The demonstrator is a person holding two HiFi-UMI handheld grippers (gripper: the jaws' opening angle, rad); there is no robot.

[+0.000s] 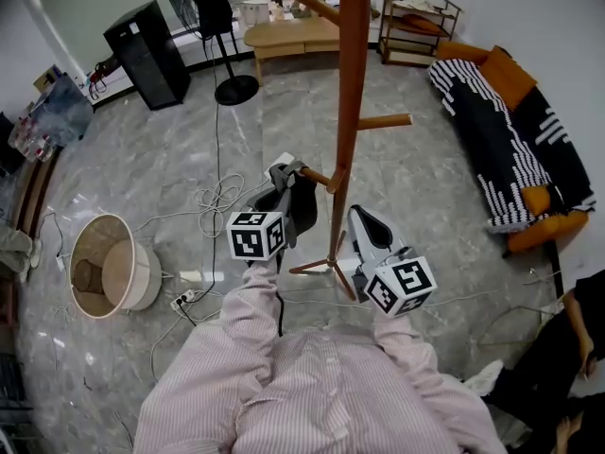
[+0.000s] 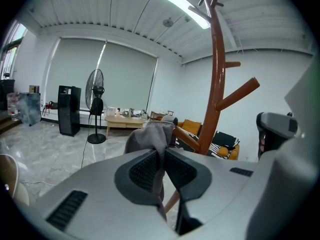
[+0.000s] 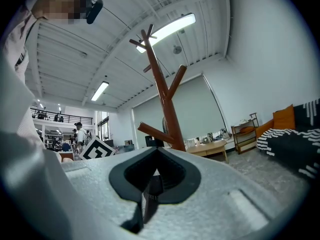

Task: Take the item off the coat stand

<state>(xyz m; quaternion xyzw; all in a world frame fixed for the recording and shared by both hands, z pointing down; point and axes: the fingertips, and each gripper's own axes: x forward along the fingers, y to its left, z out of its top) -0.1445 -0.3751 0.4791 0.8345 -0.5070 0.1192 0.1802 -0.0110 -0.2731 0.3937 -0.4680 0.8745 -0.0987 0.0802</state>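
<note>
A wooden coat stand [image 1: 346,112] rises in front of me. A dark grey cloth item [image 1: 302,201] hangs on its low left peg [image 1: 318,177]. My left gripper [image 1: 289,174] is shut on that cloth. In the left gripper view the grey fabric [image 2: 155,134] drapes over the peg and runs down between the two pads [image 2: 147,170], with the stand [image 2: 216,84] just behind. My right gripper [image 1: 359,218] hovers right of the pole, near the stand's feet, apart from the item. In the right gripper view its jaws [image 3: 152,176] are shut, and the stand [image 3: 165,104] is ahead.
A round basket [image 1: 104,265] stands on the floor at left, with cables [image 1: 213,201] and a power strip nearby. A fan [image 1: 222,36], a black tower unit [image 1: 146,55] and a low wooden table [image 1: 293,34] are at the back. A sofa [image 1: 510,130] lines the right. Another person [image 1: 567,367] sits at lower right.
</note>
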